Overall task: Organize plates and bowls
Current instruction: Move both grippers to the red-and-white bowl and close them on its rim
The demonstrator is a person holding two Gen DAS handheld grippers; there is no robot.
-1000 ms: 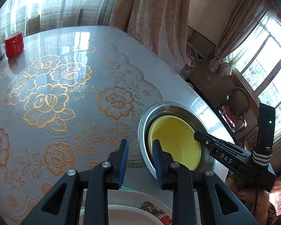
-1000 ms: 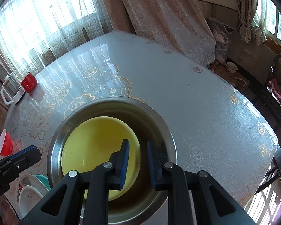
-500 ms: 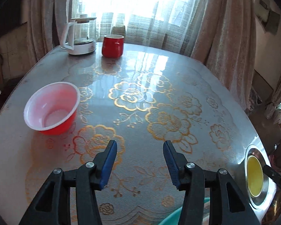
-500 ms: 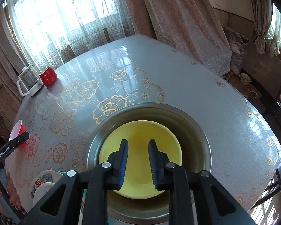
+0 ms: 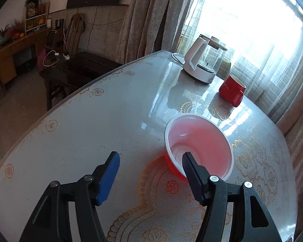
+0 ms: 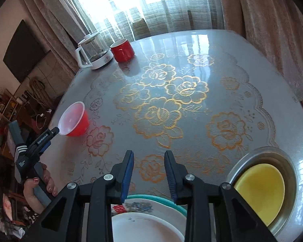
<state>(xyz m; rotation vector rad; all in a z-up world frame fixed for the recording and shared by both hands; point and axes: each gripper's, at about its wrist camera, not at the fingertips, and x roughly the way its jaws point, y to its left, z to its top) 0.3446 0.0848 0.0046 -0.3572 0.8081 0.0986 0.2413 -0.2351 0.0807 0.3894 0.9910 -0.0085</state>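
A red plastic bowl (image 5: 200, 147) with a pale inside stands on the flowered table. My left gripper (image 5: 149, 167) hovers at its near rim with its jaws opening. The bowl's near wall lies between the fingers, unpressed, and the right finger (image 5: 192, 171) overlaps the rim. In the right wrist view the same bowl (image 6: 74, 121) sits at the left with the left gripper's finger (image 6: 44, 138) at its rim. My right gripper (image 6: 149, 169) is empty, its jaws opening, above a stack of plates (image 6: 145, 227). A yellow bowl (image 6: 260, 189) lies inside a steel basin (image 6: 252, 153) at the right.
A red mug (image 5: 231, 90) and a glass kettle (image 5: 202, 62) stand at the far side by the curtained window. A hand (image 6: 36, 189) holds the left gripper near the table's left edge. A dark bench (image 5: 70, 74) stands beyond the table edge.
My left gripper swung from the steel basin across the table to the red bowl and its jaws widened. My right gripper drew back from the yellow bowl to above the plates, jaws widening.
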